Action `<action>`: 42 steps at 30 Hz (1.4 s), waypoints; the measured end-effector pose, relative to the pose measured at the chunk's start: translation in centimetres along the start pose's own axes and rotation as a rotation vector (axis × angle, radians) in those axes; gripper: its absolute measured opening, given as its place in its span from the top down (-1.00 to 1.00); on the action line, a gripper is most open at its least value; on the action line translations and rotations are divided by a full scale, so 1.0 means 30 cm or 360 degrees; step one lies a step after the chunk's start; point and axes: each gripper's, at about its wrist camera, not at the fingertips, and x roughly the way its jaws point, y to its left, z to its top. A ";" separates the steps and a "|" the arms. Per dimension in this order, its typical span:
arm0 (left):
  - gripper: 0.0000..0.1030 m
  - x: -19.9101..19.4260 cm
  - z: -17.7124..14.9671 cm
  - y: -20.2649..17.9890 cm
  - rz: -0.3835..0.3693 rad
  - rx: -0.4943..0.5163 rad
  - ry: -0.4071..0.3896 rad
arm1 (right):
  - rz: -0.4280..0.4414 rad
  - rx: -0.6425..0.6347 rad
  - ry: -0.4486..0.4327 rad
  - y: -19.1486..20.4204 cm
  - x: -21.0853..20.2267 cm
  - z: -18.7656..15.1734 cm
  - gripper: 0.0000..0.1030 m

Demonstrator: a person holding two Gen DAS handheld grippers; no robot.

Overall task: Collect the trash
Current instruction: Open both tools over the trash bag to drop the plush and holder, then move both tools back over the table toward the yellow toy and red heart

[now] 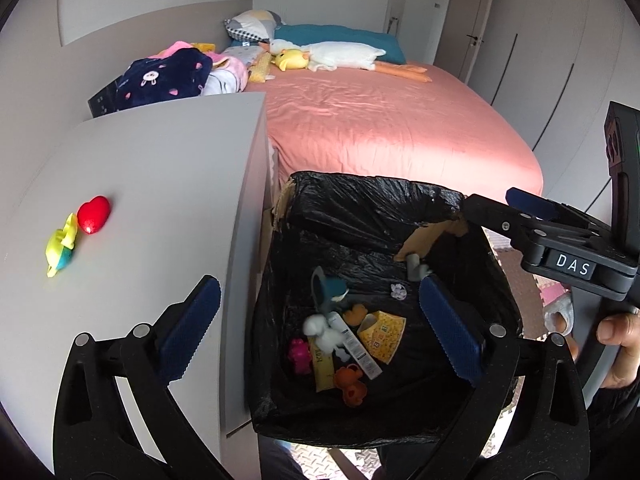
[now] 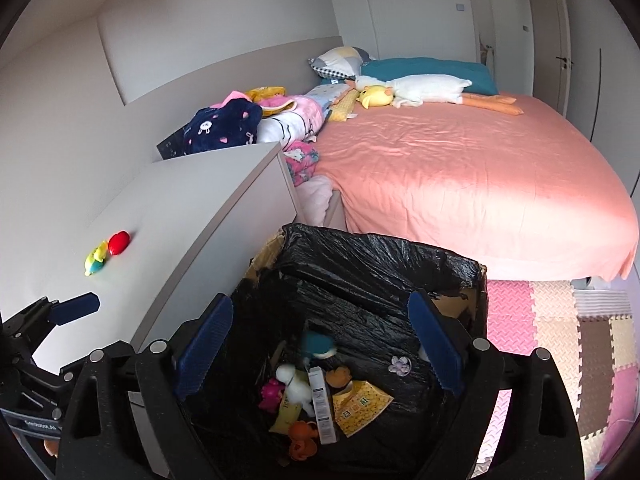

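Note:
A cardboard bin with a black liner stands on the floor between a white cabinet and the bed. At its bottom lie a teal toy, a white toy, orange figures, a pink figure, a yellow packet and a long white box. My left gripper hangs open over the bin, nothing between its pads. My right gripper is also open and empty above the bin. A red heart and a yellow-green toy lie on the cabinet top.
The white cabinet rises just left of the bin. A bed with a pink sheet stretches behind, with plush toys, pillows and a heap of clothes at its far side. Coloured foam mats cover the floor on the right.

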 end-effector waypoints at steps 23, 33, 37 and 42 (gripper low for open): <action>-0.87 -0.031 -0.024 0.164 0.0086 -0.0119 -0.0017 | 0.0095 -0.0101 0.0042 0.167 0.060 0.003 -0.73; -0.87 -0.038 -0.041 0.275 0.0152 -0.0210 -0.0031 | 0.0172 -0.0170 0.0034 0.270 0.095 0.007 -0.73; -0.87 -0.033 -0.047 0.320 0.0181 -0.0245 -0.0022 | 0.0210 -0.0179 0.0030 0.306 0.113 0.011 -0.73; -0.87 -0.046 -0.063 0.387 0.0213 -0.0283 -0.0031 | 0.0253 -0.0187 0.0035 0.348 0.143 0.016 -0.73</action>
